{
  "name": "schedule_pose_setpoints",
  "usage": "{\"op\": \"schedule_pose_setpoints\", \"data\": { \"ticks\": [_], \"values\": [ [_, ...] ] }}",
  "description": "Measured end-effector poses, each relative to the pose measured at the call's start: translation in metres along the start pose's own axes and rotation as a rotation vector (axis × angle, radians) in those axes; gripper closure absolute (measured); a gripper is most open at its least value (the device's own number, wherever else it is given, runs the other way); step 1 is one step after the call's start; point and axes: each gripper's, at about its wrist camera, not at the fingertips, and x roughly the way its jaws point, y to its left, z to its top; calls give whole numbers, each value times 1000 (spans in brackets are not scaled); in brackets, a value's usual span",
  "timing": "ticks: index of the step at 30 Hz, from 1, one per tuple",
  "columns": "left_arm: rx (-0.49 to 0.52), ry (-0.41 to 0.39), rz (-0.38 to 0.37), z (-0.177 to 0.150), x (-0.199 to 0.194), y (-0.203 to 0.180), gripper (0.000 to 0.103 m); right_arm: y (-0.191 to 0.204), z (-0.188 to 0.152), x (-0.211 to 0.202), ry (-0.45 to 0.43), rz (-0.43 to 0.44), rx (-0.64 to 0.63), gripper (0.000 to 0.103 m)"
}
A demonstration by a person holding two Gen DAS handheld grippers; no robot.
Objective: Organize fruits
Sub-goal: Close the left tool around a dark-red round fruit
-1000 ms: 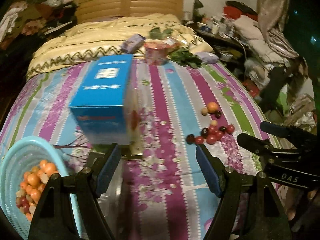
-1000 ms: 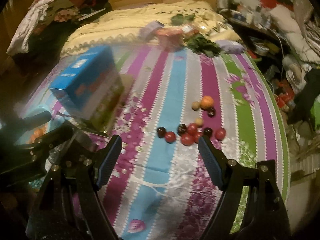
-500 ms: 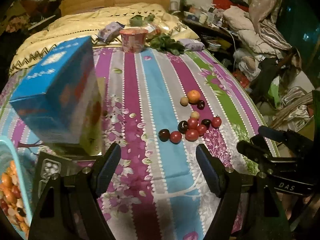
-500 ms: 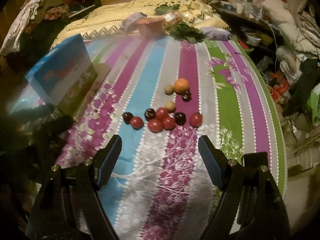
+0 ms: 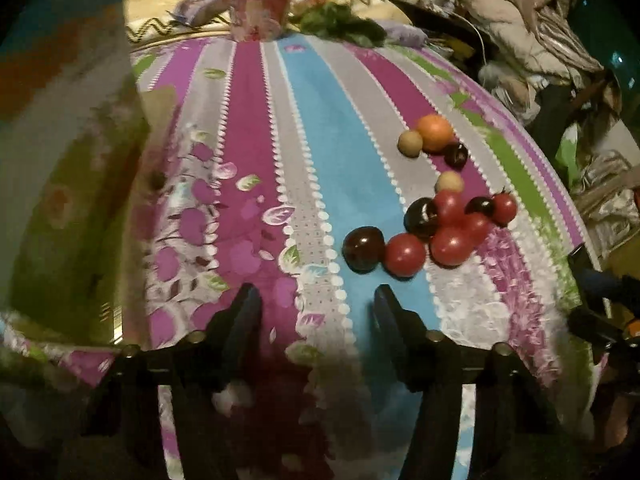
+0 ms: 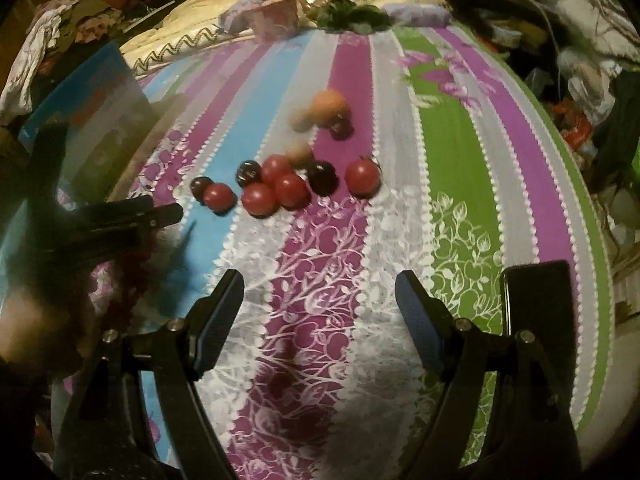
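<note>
On the striped bedspread (image 6: 452, 168), a cluster of cherry tomatoes and dark cherries (image 6: 280, 184) is seen, well clear of the bed's edges. Bare cloth is left before both tools. The left tool (image 5: 316, 300), just narrowed, is empty; the right tool (image 6: 320, 284) is held wide, empty.

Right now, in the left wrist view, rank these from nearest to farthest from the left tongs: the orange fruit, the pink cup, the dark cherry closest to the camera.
1. Dark cherry, just ahead, right of the left tongs.
2. Orange fruit, farther up, right.
3. Pink cup, far end of the striped sheet.
</note>
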Motion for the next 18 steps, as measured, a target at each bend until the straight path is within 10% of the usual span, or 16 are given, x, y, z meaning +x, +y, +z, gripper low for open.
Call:
{"op": "schedule_pose_setpoints", "data": {
  "ticks": [18],
  "values": [
    [71,-97,-57,17,25,-15,49,-8,5,12,-19,40,13,25]
  ]
}}
